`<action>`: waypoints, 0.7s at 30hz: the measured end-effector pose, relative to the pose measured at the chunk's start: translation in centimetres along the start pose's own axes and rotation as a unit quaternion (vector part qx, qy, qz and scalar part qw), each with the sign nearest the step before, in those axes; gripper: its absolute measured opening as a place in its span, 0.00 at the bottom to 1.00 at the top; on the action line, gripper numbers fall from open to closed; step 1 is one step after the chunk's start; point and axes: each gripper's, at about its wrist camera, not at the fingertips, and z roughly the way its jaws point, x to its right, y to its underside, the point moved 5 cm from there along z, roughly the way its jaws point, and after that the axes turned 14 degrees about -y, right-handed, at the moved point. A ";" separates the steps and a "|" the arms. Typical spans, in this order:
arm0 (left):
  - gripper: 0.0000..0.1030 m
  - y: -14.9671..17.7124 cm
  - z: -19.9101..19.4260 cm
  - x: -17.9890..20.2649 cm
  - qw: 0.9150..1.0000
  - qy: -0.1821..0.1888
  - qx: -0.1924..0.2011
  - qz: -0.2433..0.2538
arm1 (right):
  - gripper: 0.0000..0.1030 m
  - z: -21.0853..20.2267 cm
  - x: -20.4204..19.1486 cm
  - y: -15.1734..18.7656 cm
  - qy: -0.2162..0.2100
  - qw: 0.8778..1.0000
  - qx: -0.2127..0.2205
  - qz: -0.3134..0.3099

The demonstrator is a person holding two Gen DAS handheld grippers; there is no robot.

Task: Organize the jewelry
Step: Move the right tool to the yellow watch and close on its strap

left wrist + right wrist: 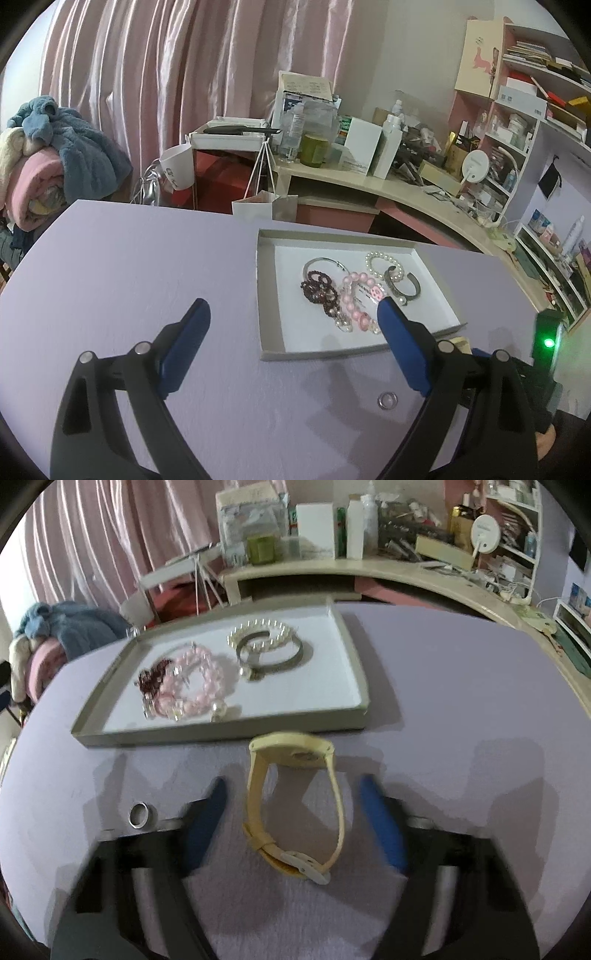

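A: Where is the watch (295, 805), and which way does it point?

B: It lies on the purple table (461, 701), just in front of the tray (221, 734) and outside it. The strap is closed in a loop. The long axis runs from the tray toward the right wrist camera: the yellow case is at the far end, near the tray's front wall, and the pale buckle is at the near end.

A: And the right gripper (291, 805)?

B: Its jaws stand wide apart, one blue finger on each side of the loop, and neither touches the strap. This view is blurred.

A: The left gripper (293, 321)?

B: Also wide apart and holding nothing. It hangs over the table; its right finger (397, 332) covers the near right part of the tray.

A: What lies around?

B: A metal ring (142, 815) rests on the table, left of the watch and apart from it. In the tray lie a dark red bracelet (319, 290), pink beads (356, 299) touching it, a pearl bracelet (384, 265) and a grey cuff (404, 286) partly over the pearls. Nothing stands between the watch and the tray except the low wall.

A: Is any writing readable?

B: No. The boxes on the desk (402, 190) behind carry labels, but they are too small and blurred to read.
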 end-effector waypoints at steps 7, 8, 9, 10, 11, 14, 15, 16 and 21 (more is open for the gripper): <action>0.89 1.9 -0.2 1.4 0.999 0.000 -0.026 0.027 | 0.37 -4.3 -0.1 1.0 -0.014 0.999 0.045 0.025; 0.89 2.1 -0.1 1.9 0.999 0.001 -0.031 0.033 | 0.37 -5.7 0.0 1.3 -0.018 0.997 0.063 0.034; 0.89 2.4 -0.1 2.5 0.999 0.003 -0.035 0.039 | 0.37 -6.7 0.1 1.4 -0.018 0.996 0.076 0.042; 0.89 2.7 -0.2 3.2 0.998 0.004 -0.037 0.048 | 0.37 -7.9 0.4 1.7 -0.017 0.995 0.090 0.051; 0.89 2.9 -0.3 3.8 0.998 0.005 -0.037 0.055 | 0.37 -8.6 0.6 2.0 -0.014 0.993 0.097 0.058; 0.89 3.5 -0.6 5.7 0.997 0.010 -0.038 0.070 | 0.37 -11.2 1.8 3.4 0.008 0.990 0.113 0.083; 0.89 3.6 -0.7 6.2 0.997 0.012 -0.038 0.072 | 0.37 -11.8 2.2 3.8 0.016 0.989 0.114 0.088; 0.89 3.7 -0.8 6.6 0.996 0.015 -0.039 0.073 | 0.37 -12.6 2.7 4.2 0.025 0.988 0.117 0.095; 0.89 3.7 -1.4 8.4 0.996 0.026 -0.027 0.085 | 0.37 -15.4 4.0 6.1 0.055 0.984 0.127 0.116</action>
